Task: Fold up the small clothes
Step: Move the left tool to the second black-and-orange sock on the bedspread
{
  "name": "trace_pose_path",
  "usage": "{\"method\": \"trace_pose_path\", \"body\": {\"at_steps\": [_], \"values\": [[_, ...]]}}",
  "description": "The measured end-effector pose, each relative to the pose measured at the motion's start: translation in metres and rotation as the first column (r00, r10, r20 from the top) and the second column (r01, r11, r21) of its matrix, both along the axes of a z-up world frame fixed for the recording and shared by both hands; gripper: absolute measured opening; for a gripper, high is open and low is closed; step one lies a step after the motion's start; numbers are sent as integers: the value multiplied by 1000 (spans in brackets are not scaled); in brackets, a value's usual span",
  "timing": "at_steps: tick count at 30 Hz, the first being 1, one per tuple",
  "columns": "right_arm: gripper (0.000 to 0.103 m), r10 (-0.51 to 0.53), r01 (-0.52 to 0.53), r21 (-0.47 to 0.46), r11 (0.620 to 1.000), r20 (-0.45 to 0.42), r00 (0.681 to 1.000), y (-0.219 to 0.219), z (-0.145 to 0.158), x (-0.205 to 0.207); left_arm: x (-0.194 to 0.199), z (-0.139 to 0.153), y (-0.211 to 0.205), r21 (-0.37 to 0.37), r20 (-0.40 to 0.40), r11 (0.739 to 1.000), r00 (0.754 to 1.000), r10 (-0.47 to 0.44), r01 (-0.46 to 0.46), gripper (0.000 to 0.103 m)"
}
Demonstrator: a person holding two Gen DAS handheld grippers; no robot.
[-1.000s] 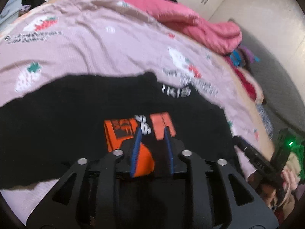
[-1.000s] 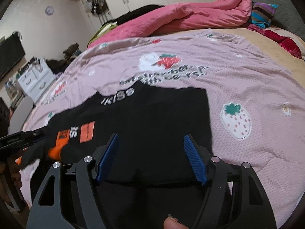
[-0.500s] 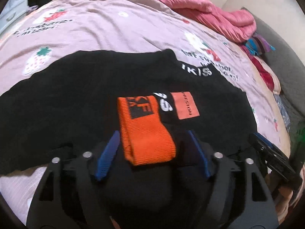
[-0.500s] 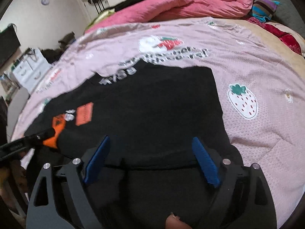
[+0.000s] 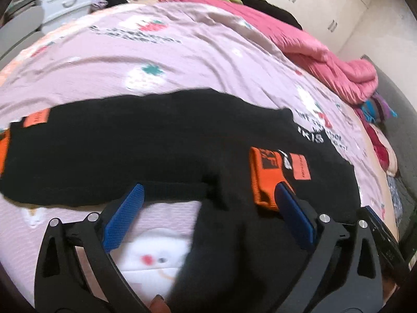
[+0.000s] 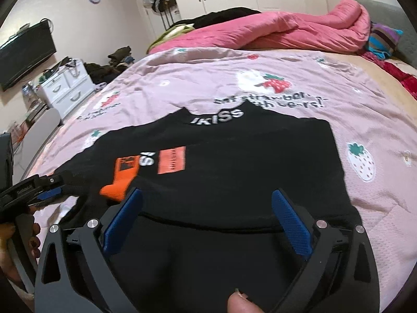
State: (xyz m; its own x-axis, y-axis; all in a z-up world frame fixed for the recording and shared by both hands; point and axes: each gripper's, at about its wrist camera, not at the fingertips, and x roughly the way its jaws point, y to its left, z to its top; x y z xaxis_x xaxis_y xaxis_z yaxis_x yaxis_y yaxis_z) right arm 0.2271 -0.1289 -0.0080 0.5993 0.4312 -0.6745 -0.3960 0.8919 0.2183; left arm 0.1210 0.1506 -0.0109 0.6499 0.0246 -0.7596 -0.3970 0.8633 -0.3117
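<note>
Plainly, both pairs of jaws stand wide apart, gripping nothing. Ahead of the left gripper (image 5: 206, 219) the black sweater (image 5: 161, 140) lies flat on the bedsheet (image 5: 182, 60), its unfolded sleeve stretching leftward, nearer than to the right gripper (image 6: 208, 221).

We see both wrist views looking low and close along their fingers across the black orange-cuffed sweater (image 5: 161, 140) (image 6: 234, 172), which they share.
</note>
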Motion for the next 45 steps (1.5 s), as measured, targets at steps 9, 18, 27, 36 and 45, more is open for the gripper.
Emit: {"method": "trace_pose_path", "body": {"at_steps": [9,18,27,36,45], "values": [[99,89,-90,4,996,33,995,35,11,-12,-36,11,33,36,39,989,990,139,-140,94],[99,189,-186,-42,982,68,980,86,23,-25,-61,12,61,10,43,973,972,229,-230,94],[99,246,-243,-53,969,67,967,124,23,-35,-77,8,81,-5,30,950,950,311,-311,94],[99,243,-241,-47,969,43,969,134,20,-38,-93,5,101,-10,37,896,895,444,-444,94],[99,236,-236,-31,971,26,971,135,20,-34,-108,-17,134,-99,-36,828,834,551,-551,94]]}}
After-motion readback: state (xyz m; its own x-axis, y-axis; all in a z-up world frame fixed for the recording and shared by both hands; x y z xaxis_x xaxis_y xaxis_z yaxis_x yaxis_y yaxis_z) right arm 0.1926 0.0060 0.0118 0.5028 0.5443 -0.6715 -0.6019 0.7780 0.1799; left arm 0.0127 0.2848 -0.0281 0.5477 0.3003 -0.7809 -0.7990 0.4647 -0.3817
